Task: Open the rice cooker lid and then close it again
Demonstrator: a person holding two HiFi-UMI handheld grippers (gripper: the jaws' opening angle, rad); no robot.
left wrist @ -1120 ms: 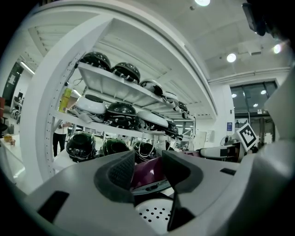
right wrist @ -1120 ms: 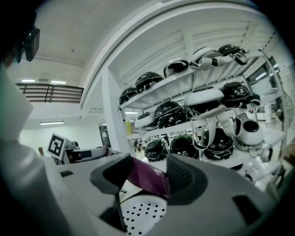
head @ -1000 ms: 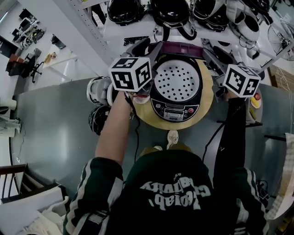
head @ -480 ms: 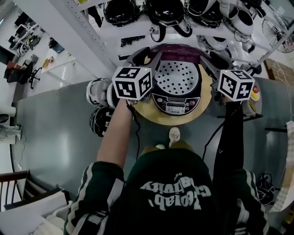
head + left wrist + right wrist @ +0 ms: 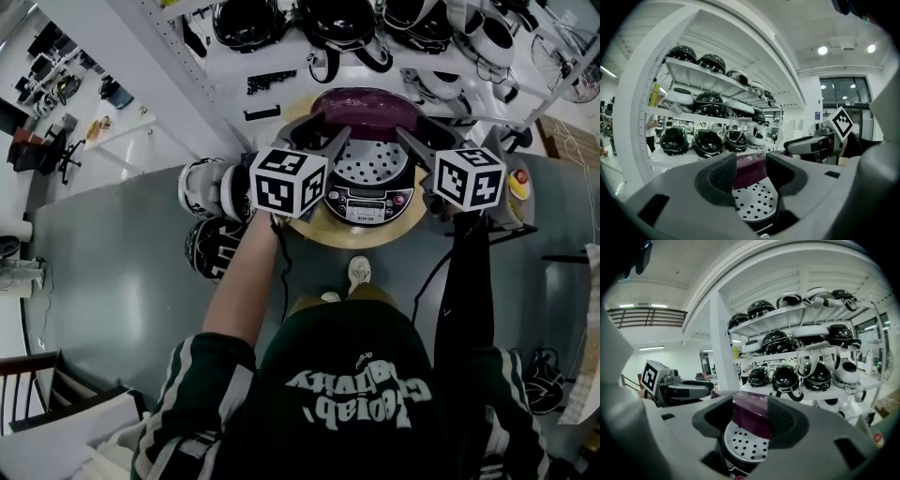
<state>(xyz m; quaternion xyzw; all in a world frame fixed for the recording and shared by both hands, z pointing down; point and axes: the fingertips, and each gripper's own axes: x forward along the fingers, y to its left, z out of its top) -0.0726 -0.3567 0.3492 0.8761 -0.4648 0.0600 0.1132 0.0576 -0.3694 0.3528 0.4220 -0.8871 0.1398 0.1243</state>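
Observation:
The rice cooker (image 5: pixel 372 202) stands on a round wooden table (image 5: pixel 323 225). Its purple lid (image 5: pixel 361 101) is raised and tipped partly down, and the perforated inner plate (image 5: pixel 370 161) shows under it. My left gripper (image 5: pixel 323 127) reaches to the lid's left side and my right gripper (image 5: pixel 422 127) to its right side. Both have just been opening their jaws. In the left gripper view the gripper (image 5: pixel 750 171) stands open, with the lid (image 5: pixel 750 168) showing in the gap. The right gripper (image 5: pixel 750 420) is open too, with the lid's edge (image 5: pixel 750 416) in its gap. No pad visibly presses on the lid.
White shelves (image 5: pixel 281 56) with several black and white helmets (image 5: pixel 337 23) stand just behind the table. Two more helmets (image 5: pixel 208 246) sit to the table's left. A cable (image 5: pixel 441 272) hangs at the right, beside a small stand with a red knob (image 5: pixel 518 185).
The lid has tipped down toward the cooker, so more purple top and less perforated plate show. Both grippers have moved inward and forward along the lid's sides.

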